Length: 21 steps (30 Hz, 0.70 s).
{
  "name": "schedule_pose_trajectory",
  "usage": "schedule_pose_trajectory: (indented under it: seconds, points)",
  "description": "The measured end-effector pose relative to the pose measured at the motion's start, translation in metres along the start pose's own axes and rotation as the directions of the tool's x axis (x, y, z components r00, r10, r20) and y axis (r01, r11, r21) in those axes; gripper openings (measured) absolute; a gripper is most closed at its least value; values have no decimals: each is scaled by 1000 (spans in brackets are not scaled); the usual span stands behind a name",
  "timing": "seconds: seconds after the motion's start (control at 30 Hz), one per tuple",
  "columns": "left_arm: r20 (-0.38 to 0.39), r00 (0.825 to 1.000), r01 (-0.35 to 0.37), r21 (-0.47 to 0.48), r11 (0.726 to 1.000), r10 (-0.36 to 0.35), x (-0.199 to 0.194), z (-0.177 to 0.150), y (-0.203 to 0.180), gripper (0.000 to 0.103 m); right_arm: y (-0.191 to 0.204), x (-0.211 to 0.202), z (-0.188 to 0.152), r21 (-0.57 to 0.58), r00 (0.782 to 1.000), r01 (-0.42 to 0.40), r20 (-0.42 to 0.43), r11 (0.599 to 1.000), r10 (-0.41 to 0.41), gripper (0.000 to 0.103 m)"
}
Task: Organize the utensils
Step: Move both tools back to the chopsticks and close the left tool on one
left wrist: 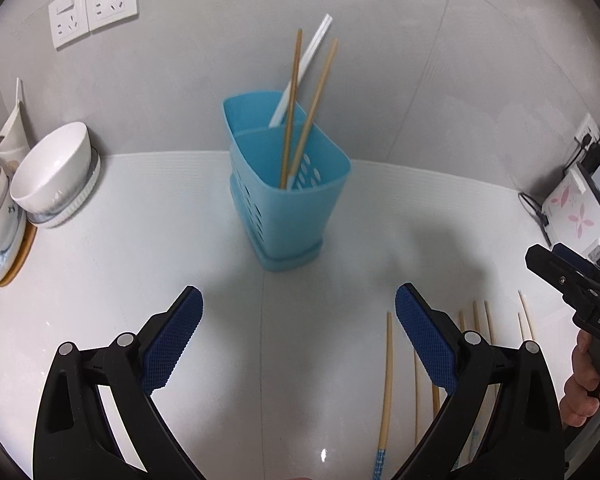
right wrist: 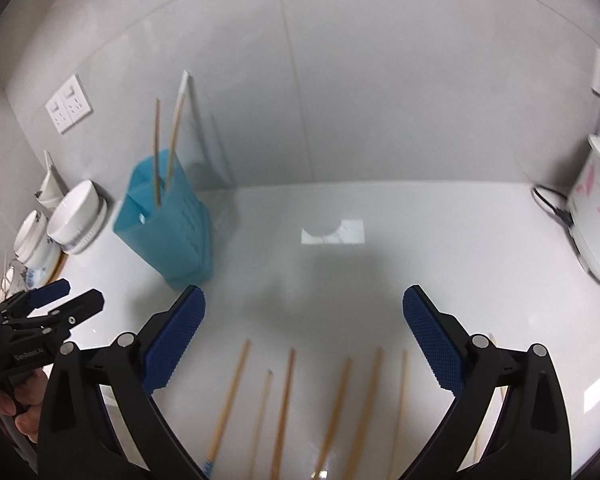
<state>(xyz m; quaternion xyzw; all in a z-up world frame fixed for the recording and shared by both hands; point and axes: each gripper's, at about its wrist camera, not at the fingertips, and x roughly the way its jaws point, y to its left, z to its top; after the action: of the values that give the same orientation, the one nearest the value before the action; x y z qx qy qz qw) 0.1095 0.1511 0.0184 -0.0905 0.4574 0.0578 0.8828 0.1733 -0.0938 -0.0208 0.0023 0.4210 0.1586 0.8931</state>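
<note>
Now both grippers hover over a white table point(left wrist: 100, 280), jaws wide, nothing held. Left gripper point(left wrist: 299, 336) faces a blue utensil holder point(left wrist: 288, 184) standing upright dead ahead at 12 o'clock, well apart from the jaws. Holder has two compartments; two wooden chopsticks point(left wrist: 304, 120) stand tilted in the near one, a white stick-like utensil point(left wrist: 304, 68) leans in the far one. Loose chopsticks point(left wrist: 387, 376) lie flat on the table at 4–5 o'clock of the left view, partly hidden behind the right finger of that gripper.

Right gripper point(right wrist: 304, 338) hangs above the same loose chopsticks point(right wrist: 288, 400), about six, roughly parallel, at 6 o'clock between its open jaws; blurred. Holder sits at 10 o'clock in the right view. Stacked white bowls point(left wrist: 52, 168) and plates at 9 o'clock of the left view, near the wall. Wall sockets point(left wrist: 94, 8) at 11 o'clock. White appliance with pink flowers point(right wrist: 596, 216) at 3 o'clock in the right view. A hand point(left wrist: 584, 384) grips the right gripper's handle.
</note>
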Motion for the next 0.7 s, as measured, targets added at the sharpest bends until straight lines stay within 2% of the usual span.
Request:
schedule_pose_trajectory:
  seconds: [0.4, 0.57, 0.7]
  points:
    - [-137, 990, 16, 51, 999, -9, 26, -44, -31, 95, -38, 6, -49, 12, 987, 87, -136, 996, -84, 95]
    - [-206, 979, 23, 68, 997, -9, 38, -63, -43, 95, -49, 11, -70, 14, 973, 122, -201, 992, -117, 94]
    - [-261, 965, 37, 71, 997, -18, 47, -78, -49, 95, -57, 17, -88, 7, 953, 152, -267, 988, -145, 91]
